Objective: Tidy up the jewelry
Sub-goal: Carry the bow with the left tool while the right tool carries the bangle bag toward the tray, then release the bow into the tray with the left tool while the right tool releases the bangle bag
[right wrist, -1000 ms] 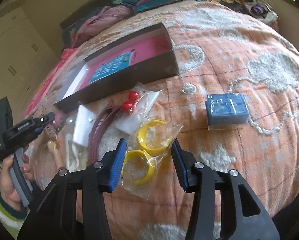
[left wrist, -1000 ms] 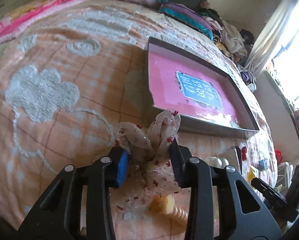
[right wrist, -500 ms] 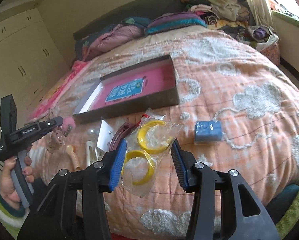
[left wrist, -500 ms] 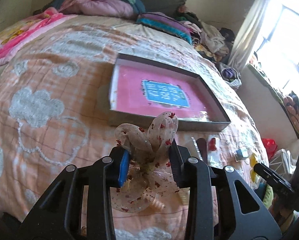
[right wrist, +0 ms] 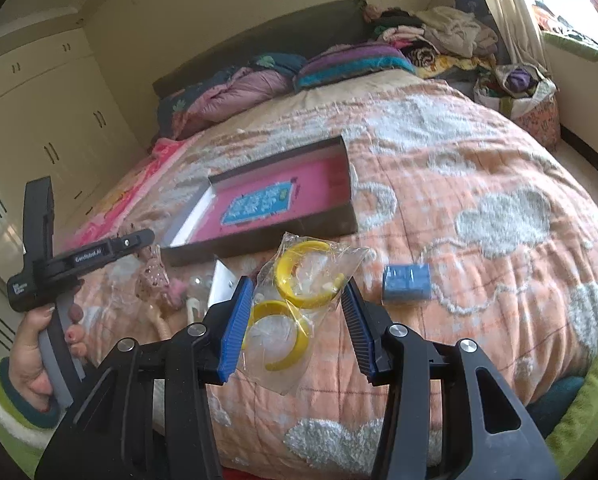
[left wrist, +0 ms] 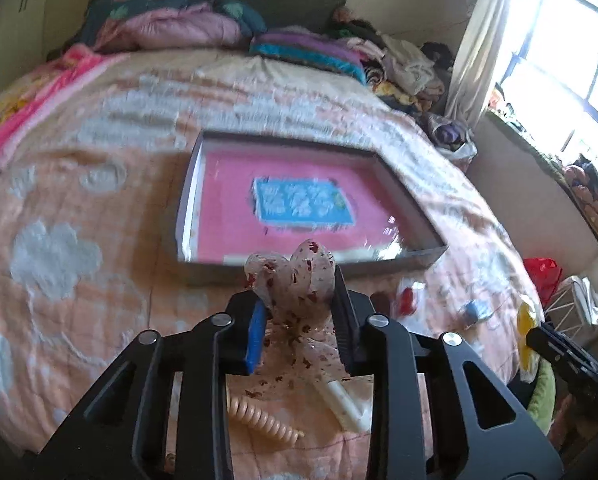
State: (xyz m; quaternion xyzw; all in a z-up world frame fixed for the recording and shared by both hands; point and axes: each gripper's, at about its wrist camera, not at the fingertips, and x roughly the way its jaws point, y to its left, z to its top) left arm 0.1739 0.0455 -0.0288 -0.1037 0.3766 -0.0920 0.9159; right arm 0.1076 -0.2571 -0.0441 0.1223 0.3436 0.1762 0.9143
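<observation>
Both hands have risen since the earlier frames, carrying their loads clear of the bed. On the left gripper, fingers that have just been closing further clamp a sheer speckled hair bow. Those of the right gripper pinch a clear bag of yellow bangles. Nothing lies in the pink-lined box yet. Still on the bed near it are a blue case, a coiled hair tie, red earrings and other small pieces, so most of the sorting remains.
</observation>
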